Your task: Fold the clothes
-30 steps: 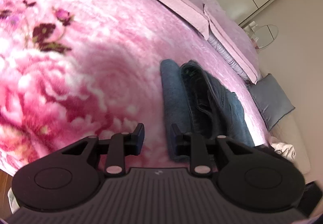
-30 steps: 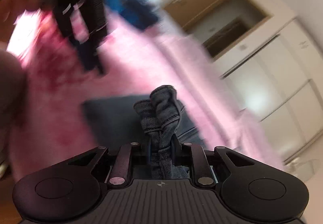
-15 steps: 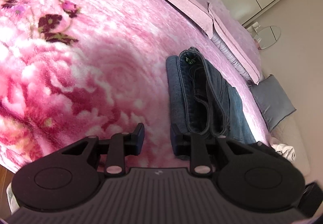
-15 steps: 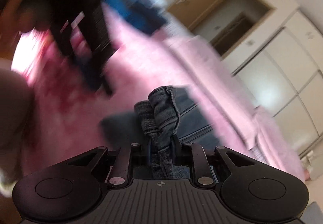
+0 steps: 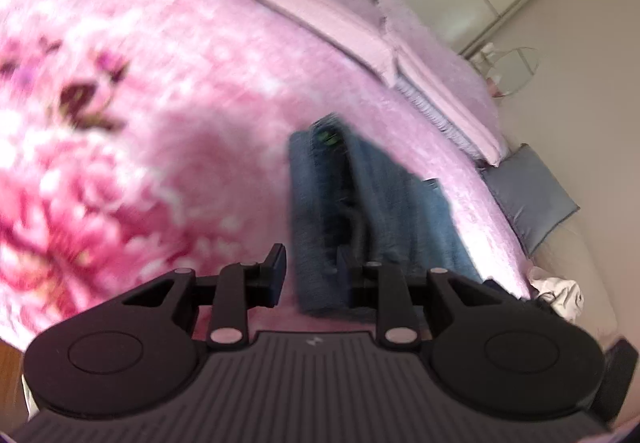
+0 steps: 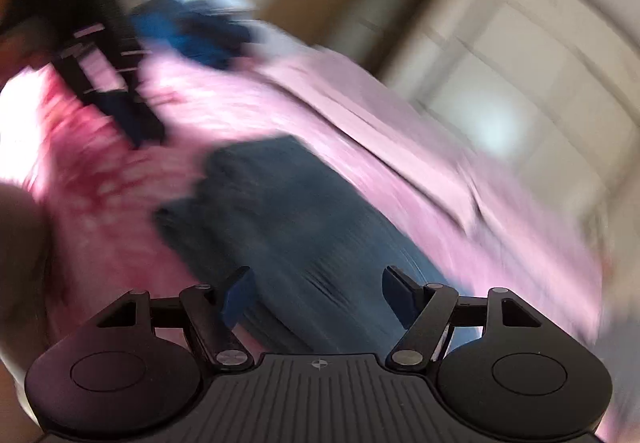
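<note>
Your right tongs (image 6: 316, 293) are now gaping wide, having dropped the folded blue denim jeans (image 5: 340, 211) onto the pink floral bed blanket (image 5: 160, 103), left tongs (image 5: 310, 269) hovering part-open, empty.

Our left tongs (image 5: 310, 271) are matte black: ribbed grey deck, two round discs, silver screw heads on the linkage arms. Our right tongs (image 6: 316, 293) match (with blue pads (image 6: 234, 295) on the fingers and a small crosshair mark).
</note>
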A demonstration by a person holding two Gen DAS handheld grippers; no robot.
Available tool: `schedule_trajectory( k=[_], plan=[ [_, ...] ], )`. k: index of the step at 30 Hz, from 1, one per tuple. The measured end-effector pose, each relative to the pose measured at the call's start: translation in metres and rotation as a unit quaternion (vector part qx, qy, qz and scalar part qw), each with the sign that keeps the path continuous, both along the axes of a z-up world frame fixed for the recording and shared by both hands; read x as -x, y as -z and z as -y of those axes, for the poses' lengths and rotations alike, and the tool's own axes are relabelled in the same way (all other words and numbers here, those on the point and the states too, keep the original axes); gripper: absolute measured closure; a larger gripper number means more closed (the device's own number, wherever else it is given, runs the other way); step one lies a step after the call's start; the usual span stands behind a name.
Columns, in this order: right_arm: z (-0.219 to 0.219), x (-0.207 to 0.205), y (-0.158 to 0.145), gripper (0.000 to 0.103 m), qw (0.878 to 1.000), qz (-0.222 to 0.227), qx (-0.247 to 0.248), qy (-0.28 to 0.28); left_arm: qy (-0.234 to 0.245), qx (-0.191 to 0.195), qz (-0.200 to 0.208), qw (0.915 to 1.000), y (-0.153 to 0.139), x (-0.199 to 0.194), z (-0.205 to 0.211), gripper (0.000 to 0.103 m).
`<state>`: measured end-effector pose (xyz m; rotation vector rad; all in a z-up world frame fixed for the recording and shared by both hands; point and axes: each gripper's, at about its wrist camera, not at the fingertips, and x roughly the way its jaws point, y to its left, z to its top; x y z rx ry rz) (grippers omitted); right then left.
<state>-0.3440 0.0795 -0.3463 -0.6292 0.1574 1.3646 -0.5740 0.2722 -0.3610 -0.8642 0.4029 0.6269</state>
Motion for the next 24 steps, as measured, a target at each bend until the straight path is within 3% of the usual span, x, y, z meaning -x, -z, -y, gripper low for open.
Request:
schedule_trajectory(
  k=[2, 5, 6, 7, 9, 12, 13, 15, 17, 20, 23, 24],
  plan=[
    [0.010, -0.050, -0.011, 0.060, 0.991, -0.112, -0.016, 0.074, 0.013, -0.017, -0.001, 0.9998, -0.010, -0.012, 0.004, 0.081],
    [0.027, -0.113, -0.023, 0.077, 0.958, -0.238, -0.042, 0.157, 0.032, -0.044, -0.003, 0.9985, -0.024, -0.030, 0.010, 0.081],
    [0.031, -0.132, -0.026, 0.080, 0.945, -0.271, -0.050, 0.177, 0.038, -0.052, -0.004, 0.9979, -0.029, -0.036, 0.012, 0.082],
    [0.034, -0.144, -0.029, 0.086, 0.941, -0.281, -0.052, 0.179, 0.044, -0.058, -0.011, 0.9972, -0.030, -0.043, 0.012, 0.084],
    [0.040, -0.150, -0.026, 0.088, 0.945, -0.278, -0.044, 0.167, 0.048, -0.071, -0.057, 0.9947, -0.018, -0.057, 0.012, 0.095],
    [0.037, -0.159, 0.005, 0.089, 0.952, -0.262, 0.017, 0.155, 0.048, -0.090, -0.125, 0.9869, 0.003, -0.075, 0.011, 0.098],
    [0.031, -0.159, 0.022, 0.091, 0.954, -0.254, 0.038, 0.154, 0.043, -0.085, -0.124, 0.9876, 0.009, -0.074, 0.010, 0.098],
    [0.032, -0.162, 0.027, 0.091, 0.956, -0.250, 0.032, 0.149, 0.037, -0.081, -0.121, 0.9887, 0.011, -0.073, 0.009, 0.099],
    [0.033, -0.158, 0.016, 0.091, 0.955, -0.246, 0.034, 0.164, 0.041, -0.096, -0.132, 0.9857, 0.011, -0.074, 0.011, 0.099],
    [0.033, -0.148, 0.008, 0.091, 0.956, -0.250, -0.001, 0.157, 0.043, -0.106, -0.136, 0.9841, 0.013, -0.074, 0.011, 0.099],
    [0.026, -0.144, 0.041, 0.091, 0.958, -0.230, 0.036, 0.169, 0.042, -0.109, -0.136, 0.9838, 0.015, -0.074, 0.010, 0.100],
    [0.030, -0.145, 0.042, 0.091, 0.956, -0.237, 0.027, 0.170, 0.041, -0.109, -0.136, 0.9838, 0.015, -0.075, 0.009, 0.100]
  ],
)
